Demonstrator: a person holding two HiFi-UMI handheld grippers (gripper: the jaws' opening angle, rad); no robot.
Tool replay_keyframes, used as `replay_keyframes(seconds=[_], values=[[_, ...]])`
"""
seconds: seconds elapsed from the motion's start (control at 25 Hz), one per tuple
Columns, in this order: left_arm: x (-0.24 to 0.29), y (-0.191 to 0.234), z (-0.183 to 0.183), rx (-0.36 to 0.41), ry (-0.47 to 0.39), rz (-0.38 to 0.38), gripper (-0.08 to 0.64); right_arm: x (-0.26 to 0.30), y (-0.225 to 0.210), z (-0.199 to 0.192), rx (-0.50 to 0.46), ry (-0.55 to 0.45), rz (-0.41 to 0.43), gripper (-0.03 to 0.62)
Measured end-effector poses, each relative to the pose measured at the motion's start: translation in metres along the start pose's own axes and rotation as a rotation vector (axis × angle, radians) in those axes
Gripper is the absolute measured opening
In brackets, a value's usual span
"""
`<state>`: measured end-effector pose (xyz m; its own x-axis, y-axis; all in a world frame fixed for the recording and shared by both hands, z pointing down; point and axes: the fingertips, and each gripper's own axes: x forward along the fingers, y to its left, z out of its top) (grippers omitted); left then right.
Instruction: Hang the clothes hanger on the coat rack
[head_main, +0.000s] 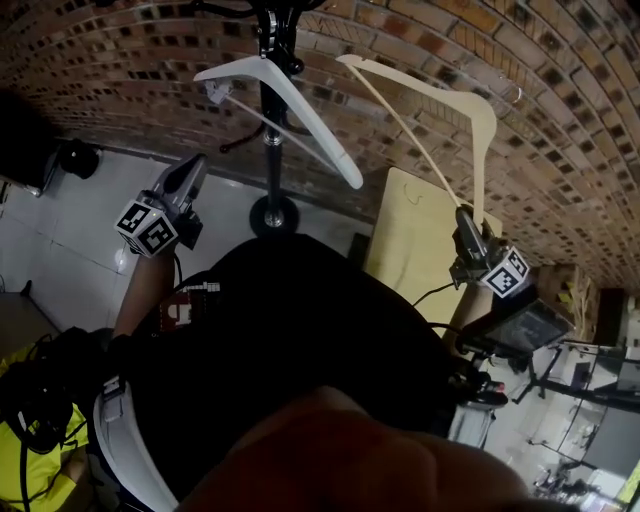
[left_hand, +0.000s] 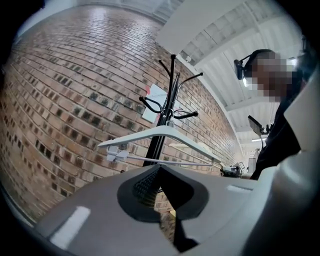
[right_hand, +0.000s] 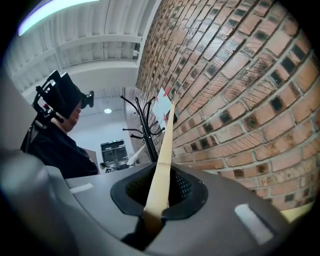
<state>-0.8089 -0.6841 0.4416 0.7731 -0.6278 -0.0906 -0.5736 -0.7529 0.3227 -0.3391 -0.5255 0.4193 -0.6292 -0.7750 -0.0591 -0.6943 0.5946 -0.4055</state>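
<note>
My right hand-held gripper is pinching the tip of one arm of the pale wooden clothes hanger. The flat wood runs straight out between the jaws towards the brick wall. The hanger is up in the air, well to the right of the black metal coat rack and not touching it, with its thin metal hook at the far upper end. A white plastic hanger already sits on the rack. My left hand-held gripper is pressed together with nothing in it, facing the rack.

I judge this hanger to be light and stiff, so it won't sag or need much squeeze. The wood looks smooth, though, and I hold it at its very end, so the long reach could let it pivot or slip in the pinch. A hold near the neck, just under the hook, would steady it better for guiding that narrow hook over a rack prong.
</note>
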Motion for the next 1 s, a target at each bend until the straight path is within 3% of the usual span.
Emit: replay_keyframes(seconds=[0.36,0.8,1.0], values=[[-0.042,0.009,0.002,0.017,-0.016,0.143,-0.008,0.09,-0.032,-0.021,-0.118,0.166,0.008,0.051],[-0.094,0.019,0.011,0.027,-0.064,0.291,-0.008,0.21,-0.011,-0.011,-0.333,0.274,0.09,0.049],[-0.104,0.022,0.011,0.022,-0.078,0.32,-0.008,0.243,-0.012,-0.006,-0.423,0.315,0.075,0.049]])
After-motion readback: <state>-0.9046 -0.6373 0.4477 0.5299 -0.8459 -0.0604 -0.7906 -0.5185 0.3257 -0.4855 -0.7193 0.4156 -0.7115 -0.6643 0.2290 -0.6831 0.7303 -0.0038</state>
